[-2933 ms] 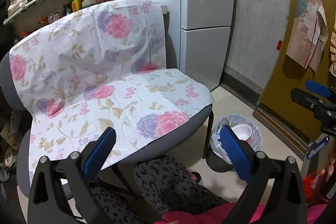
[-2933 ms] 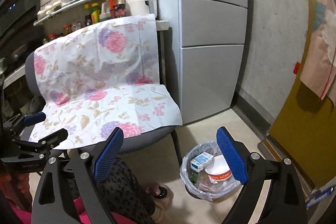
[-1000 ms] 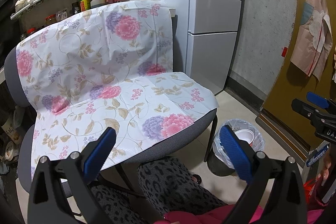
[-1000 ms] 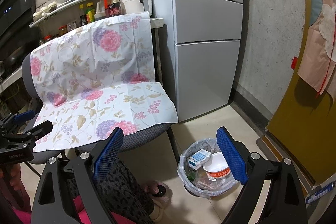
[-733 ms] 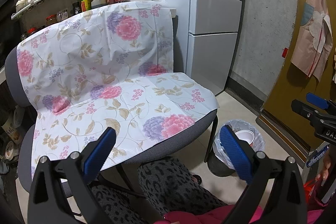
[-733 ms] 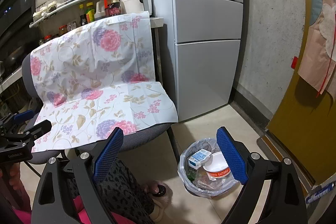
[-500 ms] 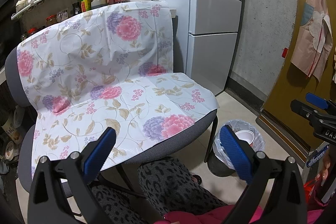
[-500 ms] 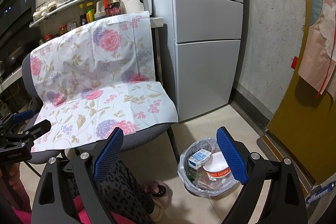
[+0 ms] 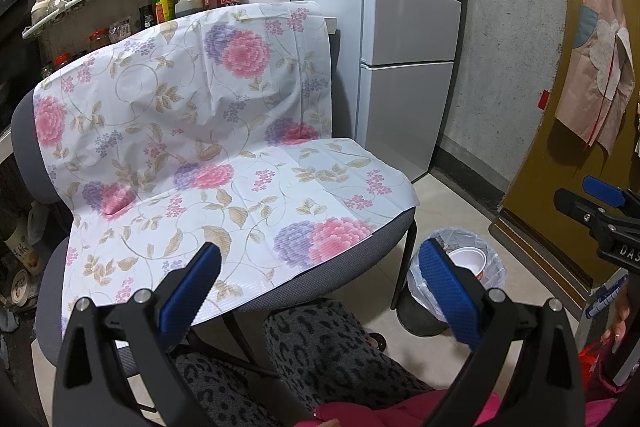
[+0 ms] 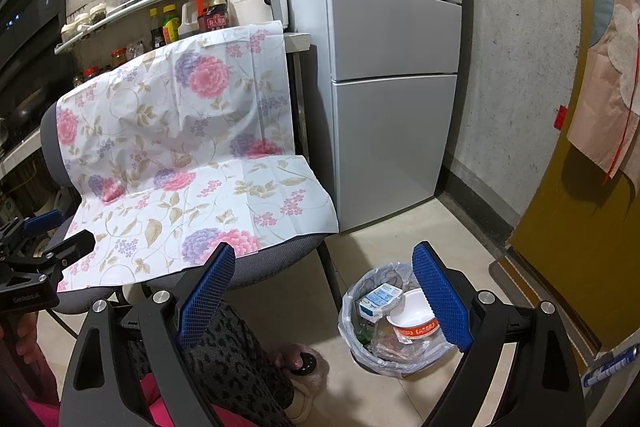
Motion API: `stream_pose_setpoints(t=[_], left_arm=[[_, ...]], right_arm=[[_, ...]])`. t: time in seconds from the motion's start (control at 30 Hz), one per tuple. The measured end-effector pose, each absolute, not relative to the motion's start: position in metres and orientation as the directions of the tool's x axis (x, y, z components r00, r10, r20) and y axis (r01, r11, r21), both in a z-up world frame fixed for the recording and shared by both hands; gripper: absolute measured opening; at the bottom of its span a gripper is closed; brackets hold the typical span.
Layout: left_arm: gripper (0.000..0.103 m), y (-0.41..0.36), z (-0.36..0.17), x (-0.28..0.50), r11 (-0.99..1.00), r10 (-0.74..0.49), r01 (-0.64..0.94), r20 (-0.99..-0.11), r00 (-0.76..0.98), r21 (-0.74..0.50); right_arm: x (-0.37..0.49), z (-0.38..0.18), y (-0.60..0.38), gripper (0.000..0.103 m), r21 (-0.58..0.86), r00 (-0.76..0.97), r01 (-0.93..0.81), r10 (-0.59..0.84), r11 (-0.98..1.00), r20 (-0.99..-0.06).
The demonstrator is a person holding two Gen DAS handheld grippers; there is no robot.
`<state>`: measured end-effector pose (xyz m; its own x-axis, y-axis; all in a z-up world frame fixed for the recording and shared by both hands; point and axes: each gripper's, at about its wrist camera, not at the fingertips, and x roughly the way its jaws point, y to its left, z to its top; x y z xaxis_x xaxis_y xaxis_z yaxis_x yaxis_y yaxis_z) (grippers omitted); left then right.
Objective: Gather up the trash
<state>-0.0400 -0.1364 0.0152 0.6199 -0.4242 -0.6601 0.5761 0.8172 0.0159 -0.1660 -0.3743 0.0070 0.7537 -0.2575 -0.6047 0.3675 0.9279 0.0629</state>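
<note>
Both the left gripper (image 9: 320,283) and the right gripper (image 10: 320,287) hang with jaws spread and nothing between them, held back near the seated person's leopard-print knee (image 9: 328,343), probably because no loose trash shows on the grey chair draped with a flower-printed sheet (image 9: 224,163). The trash lies in the small plastic-lined bin (image 10: 394,323) on the tiled floor just right of the chair leg: a white paper bowl (image 10: 414,317), a small blue-and-white carton (image 10: 378,299) and crumpled wrappers. The collecting looks finished or paused.

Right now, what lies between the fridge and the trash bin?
Bare floor tile only, between the fridge and the trash bin; the right wrist view shows it.
</note>
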Motion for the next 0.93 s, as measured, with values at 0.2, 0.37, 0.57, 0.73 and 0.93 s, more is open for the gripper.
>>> stream_pose_setpoints(t=[0.2,0.37,0.57,0.73,0.93], left_arm=[[0.096,-0.136,0.016,-0.040,0.818,-0.424,0.575,-0.659,0.621,0.016],[0.096,-0.137,0.017,-0.041,0.819,-0.420,0.573,-0.659,0.624,0.020],[0.096,-0.137,0.019,-0.045,0.822,-0.426,0.568,-0.626,0.653,0.033],[0.096,-0.135,0.013,-0.035,0.836,-0.414,0.549,-0.635,0.652,0.019],[0.096,-0.120,-0.008,-0.003,0.876,-0.359,0.481,-0.702,0.615,-0.026]], right_arm=[[-0.166,0.007,-0.374,0.090,0.062,0.754,0.367,-0.257,0.928,-0.604],[-0.166,0.007,-0.375,0.090,0.063,0.754,0.366,-0.256,0.928,-0.605],[-0.166,0.006,-0.375,0.090,0.062,0.753,0.368,-0.258,0.928,-0.605],[-0.163,0.001,-0.379,0.090,0.069,0.748,0.371,-0.254,0.926,-0.613],[-0.142,-0.012,-0.378,0.090,0.084,0.736,0.357,-0.225,0.930,-0.638]])
